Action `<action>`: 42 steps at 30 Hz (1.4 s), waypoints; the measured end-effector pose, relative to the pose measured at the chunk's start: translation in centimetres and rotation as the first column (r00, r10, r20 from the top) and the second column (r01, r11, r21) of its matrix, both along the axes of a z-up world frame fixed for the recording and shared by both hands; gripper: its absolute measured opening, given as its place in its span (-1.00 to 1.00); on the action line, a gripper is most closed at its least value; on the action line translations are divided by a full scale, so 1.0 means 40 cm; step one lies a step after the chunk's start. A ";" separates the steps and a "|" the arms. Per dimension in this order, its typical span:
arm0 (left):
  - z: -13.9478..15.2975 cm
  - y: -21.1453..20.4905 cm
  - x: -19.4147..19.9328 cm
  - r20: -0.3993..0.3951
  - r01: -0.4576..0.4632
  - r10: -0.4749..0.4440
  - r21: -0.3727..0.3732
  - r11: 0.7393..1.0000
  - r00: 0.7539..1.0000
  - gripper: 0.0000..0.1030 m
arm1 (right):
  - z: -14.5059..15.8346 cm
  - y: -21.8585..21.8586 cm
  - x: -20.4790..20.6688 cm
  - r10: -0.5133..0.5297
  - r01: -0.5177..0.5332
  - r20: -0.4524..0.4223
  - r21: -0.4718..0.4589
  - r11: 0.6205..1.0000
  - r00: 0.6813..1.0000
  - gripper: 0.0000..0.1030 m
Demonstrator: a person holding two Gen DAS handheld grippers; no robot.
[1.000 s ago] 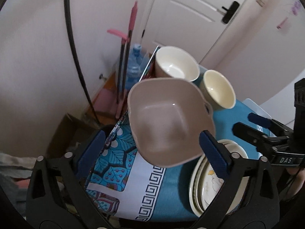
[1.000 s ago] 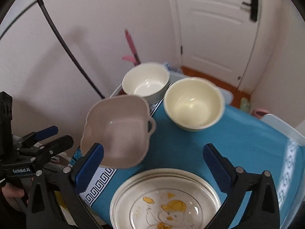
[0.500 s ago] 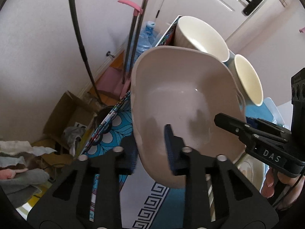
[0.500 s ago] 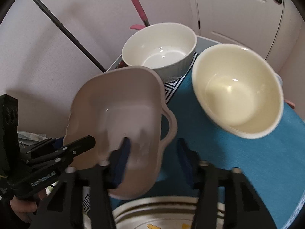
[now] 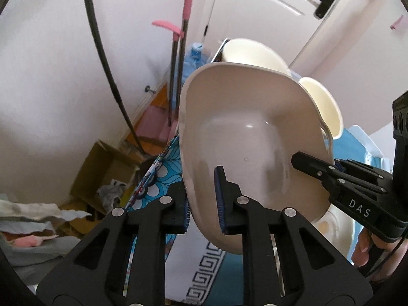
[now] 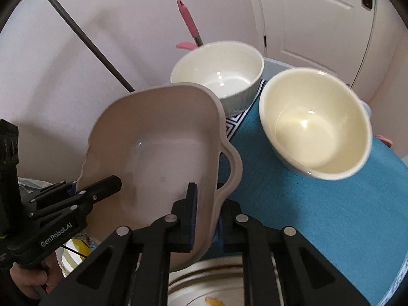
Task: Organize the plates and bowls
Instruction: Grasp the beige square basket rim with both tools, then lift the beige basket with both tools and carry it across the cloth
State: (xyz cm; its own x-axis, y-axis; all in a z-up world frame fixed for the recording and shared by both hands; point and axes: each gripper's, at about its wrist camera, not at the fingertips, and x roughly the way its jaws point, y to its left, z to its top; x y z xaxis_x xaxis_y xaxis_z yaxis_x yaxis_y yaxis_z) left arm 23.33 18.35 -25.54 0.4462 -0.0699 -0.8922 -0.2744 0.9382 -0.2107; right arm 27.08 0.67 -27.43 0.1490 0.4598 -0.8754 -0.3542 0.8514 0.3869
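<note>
Left gripper point(image 5: 204, 200) clamped on beige dish point(image 5: 252, 137) rim; right gripper point(image 6: 206, 215) clamped on opposite rim. Dish held tilted above plates point(image 6: 204, 280), just ahead. White bowl point(image 6: 219, 68) and cream bowl point(image 6: 313, 125) beyond, unstacked. Sorting seemingly barely begun. Readable: "DAS", "GenRobot.AI".

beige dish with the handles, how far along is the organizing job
Done: nothing looks nested yet. In hand: the beige dish is clamped on opposite rims by the left gripper and right gripper, above the plate stack. Left: the white ribbed bowl and cream bowl sit separately on the blue cloth.
</note>
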 end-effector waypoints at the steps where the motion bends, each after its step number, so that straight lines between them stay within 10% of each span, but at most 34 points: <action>1: 0.021 -0.007 -0.007 0.014 0.013 -0.013 0.004 1.000 1.000 -0.72 | 0.017 -0.010 -0.012 -0.010 0.010 0.011 0.005 1.000 1.000 -0.75; 19: 0.315 -0.404 -0.122 0.201 0.349 -0.357 0.076 0.934 0.912 -0.72 | 0.351 -0.361 -0.315 -0.321 0.323 0.224 0.025 0.946 0.920 -0.75; 33: 0.188 -0.869 -0.164 0.129 0.539 -0.532 -0.021 0.842 0.837 -0.72 | 0.301 -0.785 -0.490 -0.465 0.492 0.207 -0.107 0.864 0.861 -0.75; 42: 0.017 -1.051 -0.165 0.041 0.593 -0.592 -0.042 0.804 0.805 -0.72 | 0.116 -0.958 -0.545 -0.510 0.527 0.136 -0.173 0.832 0.850 -0.75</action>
